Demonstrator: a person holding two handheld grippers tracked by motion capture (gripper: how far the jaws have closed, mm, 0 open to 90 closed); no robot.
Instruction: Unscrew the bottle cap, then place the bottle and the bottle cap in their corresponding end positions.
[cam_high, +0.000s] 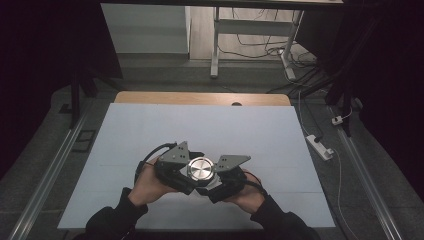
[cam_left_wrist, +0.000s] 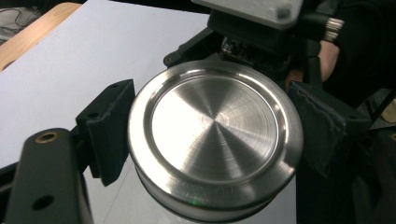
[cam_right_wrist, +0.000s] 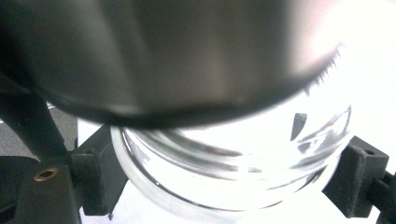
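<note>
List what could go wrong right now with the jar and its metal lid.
1. The left tongs clamp just the rounded rim of the metal lid; smooth steel may slip in the pads.
2. The right tongs squeeze the glass jar, which looks slick and could twist or drop.
3. The jar is apparently held above the table, so a slip could mean breakage.

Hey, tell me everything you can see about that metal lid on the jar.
The metal lid is round, brushed silver steel with fine concentric rings, a raised rim around a flat recessed centre, and a smooth side wall. It sits level on top of a clear glass jar, facing up. The left tool is shut on its sides, black pads pressing both edges; the right tool grips the glass below. Both are held just above the pale table, near the person's side.
</note>
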